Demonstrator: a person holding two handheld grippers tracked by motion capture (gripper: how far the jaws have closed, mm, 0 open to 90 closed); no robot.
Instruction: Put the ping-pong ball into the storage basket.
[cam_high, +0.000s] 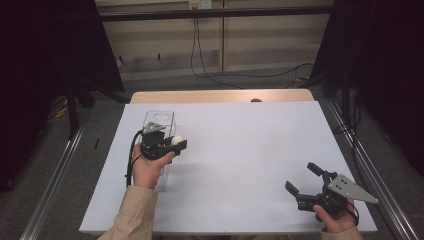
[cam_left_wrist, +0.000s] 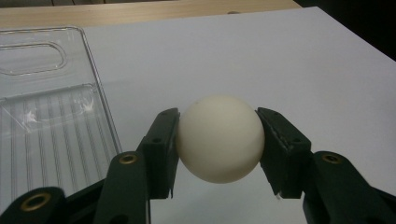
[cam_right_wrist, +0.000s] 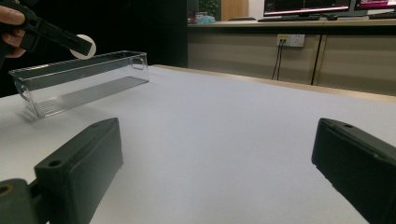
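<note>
- Ball (cam_left_wrist: 219, 138), white and smooth, sits squarely between the two pads of the left hand-held gripper (cam_high: 170, 143), which is closed on it at its widest part and carries it clear of the worktop (cam_high: 240, 150).
- Clear plastic bin (cam_high: 160, 125) lies just to that hand-held gripper's left and slightly beyond its tips; in the left gripper view its ribbed floor and handle cut-out show beside the left jaw.
- Judging from this, the step in hand is to bring the ball over the bin and let it go inside.
- Keep the squeeze even: a round, slick ball can pop out forward if the pads slide off its middle.
- Swing it sideways over the near wall, well inside the rim, before any release.
- Lower it close to the ribbed floor first; dropped from high up, a light ball would likely bounce out.
- Right hand-held gripper (cam_high: 303, 184) rests well apart with its jaws wide open, holding nothing; it could steady the bin's wall if the bin slides.
</note>
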